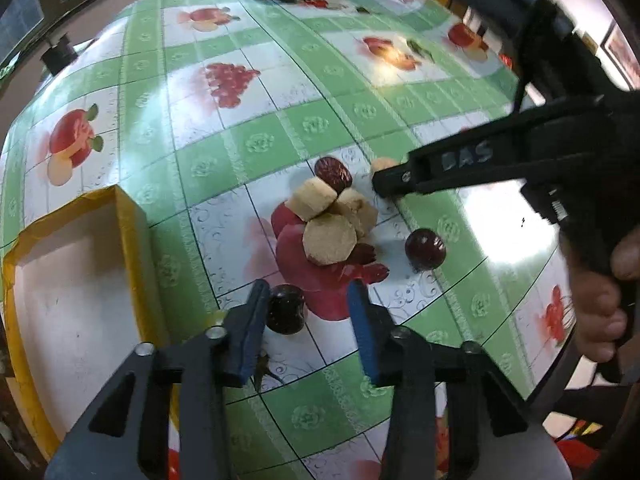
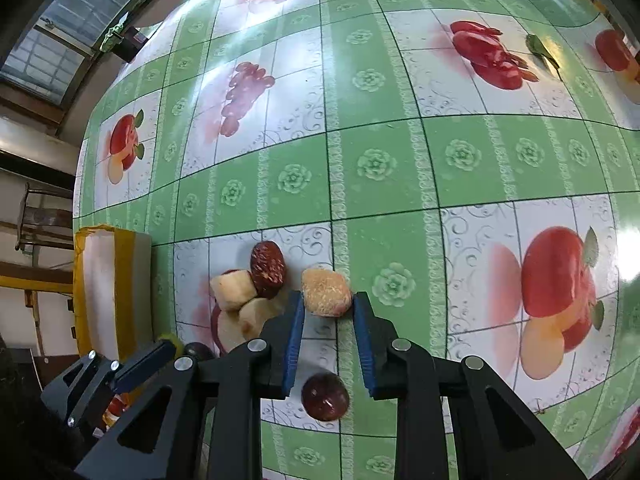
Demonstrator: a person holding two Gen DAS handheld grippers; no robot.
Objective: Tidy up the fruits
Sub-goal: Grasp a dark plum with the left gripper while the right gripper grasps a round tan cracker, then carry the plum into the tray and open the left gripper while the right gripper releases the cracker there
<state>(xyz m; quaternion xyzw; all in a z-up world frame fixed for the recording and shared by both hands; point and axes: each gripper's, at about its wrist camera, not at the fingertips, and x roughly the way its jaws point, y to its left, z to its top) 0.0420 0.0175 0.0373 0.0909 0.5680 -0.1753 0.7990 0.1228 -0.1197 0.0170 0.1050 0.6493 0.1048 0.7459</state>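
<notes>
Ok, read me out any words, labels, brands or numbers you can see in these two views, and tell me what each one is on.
"DAS": pale raised letters on the side of the right gripper, seen from the left wrist; the first letter is blurred, so it is uncertain.
Tablecloth: only printed fruit and flower patterns, no words.
White box with yellow tape: no lettering visible.
Nothing else readable in either view.

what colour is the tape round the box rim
Yellow, on the box; clearest in the left wrist view.
</notes>
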